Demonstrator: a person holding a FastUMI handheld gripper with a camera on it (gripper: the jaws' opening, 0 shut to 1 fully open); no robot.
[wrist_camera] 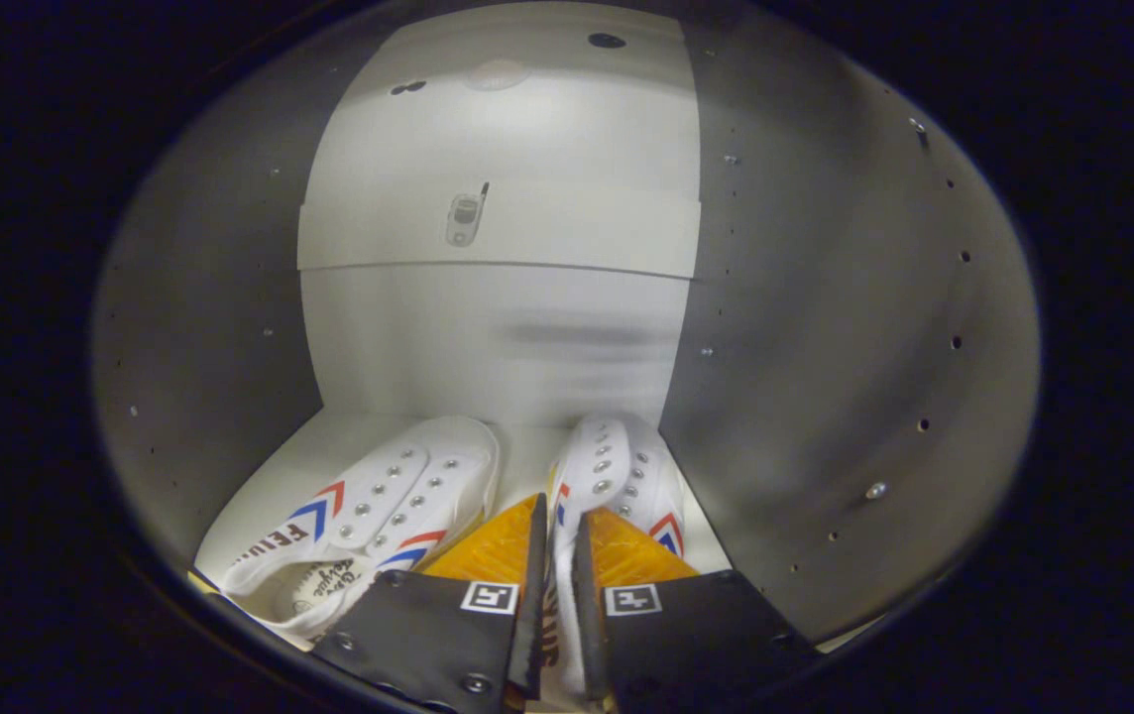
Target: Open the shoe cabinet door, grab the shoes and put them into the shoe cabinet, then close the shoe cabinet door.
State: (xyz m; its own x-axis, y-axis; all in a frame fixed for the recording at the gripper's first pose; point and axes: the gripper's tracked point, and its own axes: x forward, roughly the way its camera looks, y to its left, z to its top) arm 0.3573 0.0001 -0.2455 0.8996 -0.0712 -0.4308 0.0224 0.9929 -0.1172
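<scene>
I am looking into the shoe cabinet (825, 327), whose pale floor and back wall lie ahead. Two white canvas shoes with red and blue chevrons rest on the floor, toes toward the back. The left shoe (379, 516) lies free, slightly angled. The right shoe (617, 476) sits just ahead of my fingers, and its inner side wall runs back between them. My gripper (557, 540) is shut on that side wall, the fingers nearly touching with the thin white canvas pinched between.
Grey side walls (200, 327) with rows of small holes close in on both sides. A shelf edge (498, 263) crosses the back wall above the shoes. A narrow strip of floor separates the two shoes.
</scene>
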